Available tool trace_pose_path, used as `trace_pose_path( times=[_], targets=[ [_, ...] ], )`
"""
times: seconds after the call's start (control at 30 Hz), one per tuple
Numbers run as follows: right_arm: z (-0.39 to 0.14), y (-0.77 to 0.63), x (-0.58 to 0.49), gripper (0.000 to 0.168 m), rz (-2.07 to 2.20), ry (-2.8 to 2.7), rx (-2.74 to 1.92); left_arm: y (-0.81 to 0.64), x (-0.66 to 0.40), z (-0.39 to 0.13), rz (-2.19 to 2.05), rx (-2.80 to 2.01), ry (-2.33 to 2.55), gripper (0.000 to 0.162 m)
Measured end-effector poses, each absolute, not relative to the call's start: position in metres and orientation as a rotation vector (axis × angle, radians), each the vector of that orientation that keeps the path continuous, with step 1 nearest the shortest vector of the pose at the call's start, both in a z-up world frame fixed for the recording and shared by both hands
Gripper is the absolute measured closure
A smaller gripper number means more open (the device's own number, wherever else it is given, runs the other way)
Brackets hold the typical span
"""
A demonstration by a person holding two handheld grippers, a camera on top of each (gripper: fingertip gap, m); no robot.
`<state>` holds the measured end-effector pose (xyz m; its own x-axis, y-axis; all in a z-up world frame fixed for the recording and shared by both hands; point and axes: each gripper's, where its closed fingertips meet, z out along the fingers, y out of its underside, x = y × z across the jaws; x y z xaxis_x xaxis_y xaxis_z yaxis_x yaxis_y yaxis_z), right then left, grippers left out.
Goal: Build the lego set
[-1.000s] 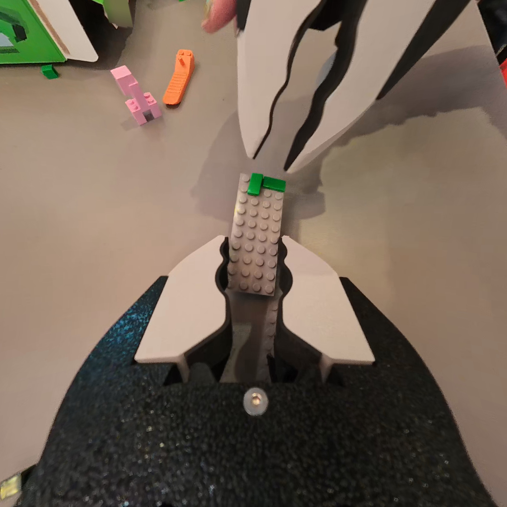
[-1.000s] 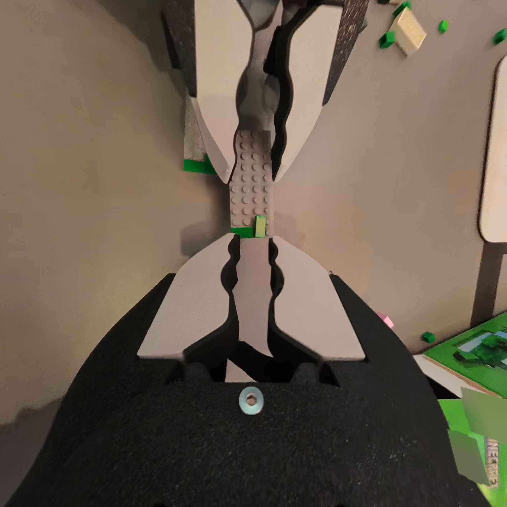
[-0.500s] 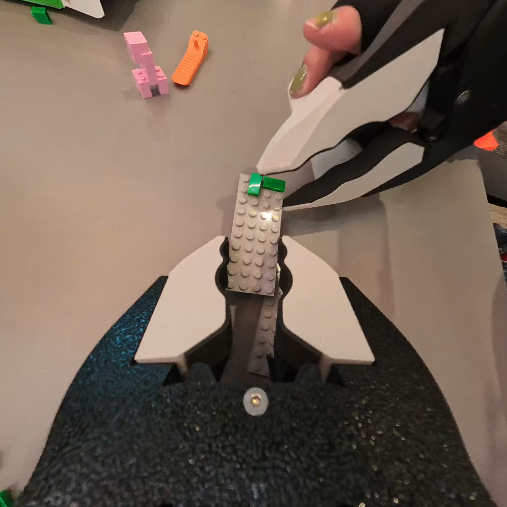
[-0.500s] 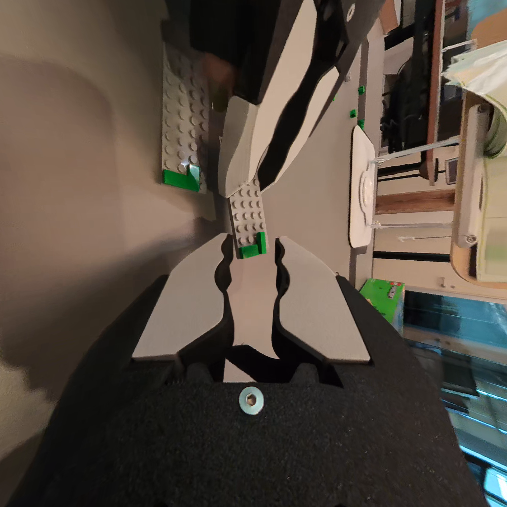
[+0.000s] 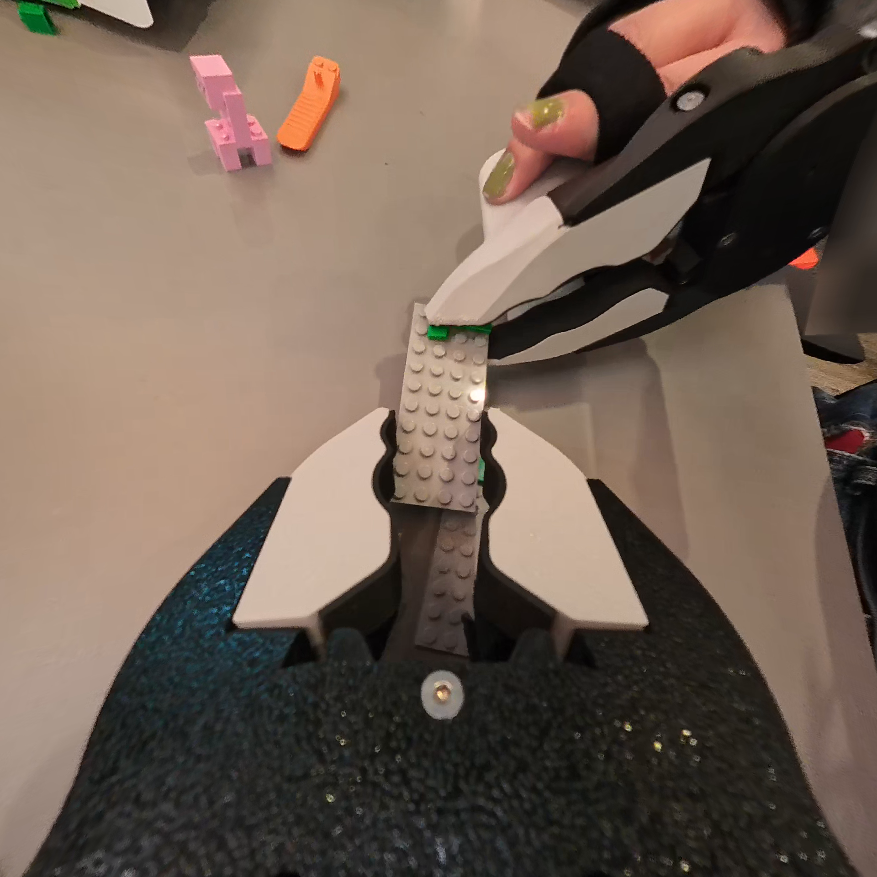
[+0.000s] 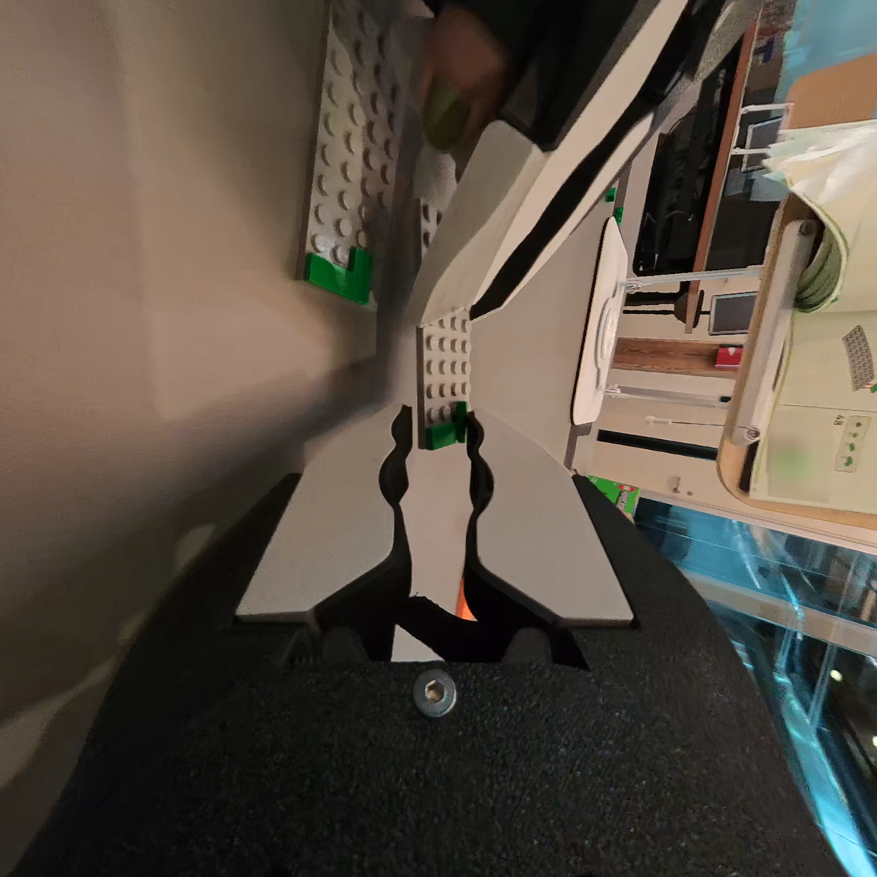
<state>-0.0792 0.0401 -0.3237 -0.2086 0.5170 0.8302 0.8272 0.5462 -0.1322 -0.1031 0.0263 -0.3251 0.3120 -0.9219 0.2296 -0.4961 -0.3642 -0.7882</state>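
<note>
My left gripper (image 5: 439, 413) is shut on a grey studded plate (image 5: 441, 403) and holds it above the table, pointing away. Small green pieces (image 5: 439, 332) sit at the plate's far end. My right gripper (image 5: 462, 327) comes in from the right, rolled on its side, one finger over the green pieces and one below the plate edge. In the right wrist view its jaws (image 6: 436, 417) stand apart around the plate's green end (image 6: 443, 434). A second grey plate (image 6: 351, 166) with a green corner lies on the table under the left gripper (image 6: 446, 308).
A pink brick build (image 5: 235, 118) and an orange brick separator (image 5: 311, 111) lie at the far left. Green bricks (image 5: 33, 19) sit at the top left corner. A white tray (image 6: 600, 322) and a green box (image 6: 612, 489) are beyond. A gloved hand (image 5: 593, 95) holds the right gripper.
The right gripper has rolled on its side and swung round to the right, closing in on the plate's green end. The left gripper still holds the plate in the same place.
</note>
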Motion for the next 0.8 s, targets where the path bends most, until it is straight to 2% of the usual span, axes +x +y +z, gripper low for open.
trace_pose_path(
  times=[0.5, 0.67, 0.8],
  targets=[
    [-0.315, 0.041, -0.076, 0.157, -0.675, -1.864, -0.9, 0.023, -0.1, -0.314, -1.047, -1.955, 1.19, 0.129],
    [-0.307, 0.044, -0.073, 0.161, -0.583, -1.826, -0.978, 0.026, -0.095, -0.303, -1.093, -1.882, 1.138, 0.132],
    [-0.304, 0.049, -0.067, 0.161, -0.506, -1.801, -1.044, 0.026, -0.092, -0.298, -0.973, -1.793, 1.211, 0.119]
  ],
)
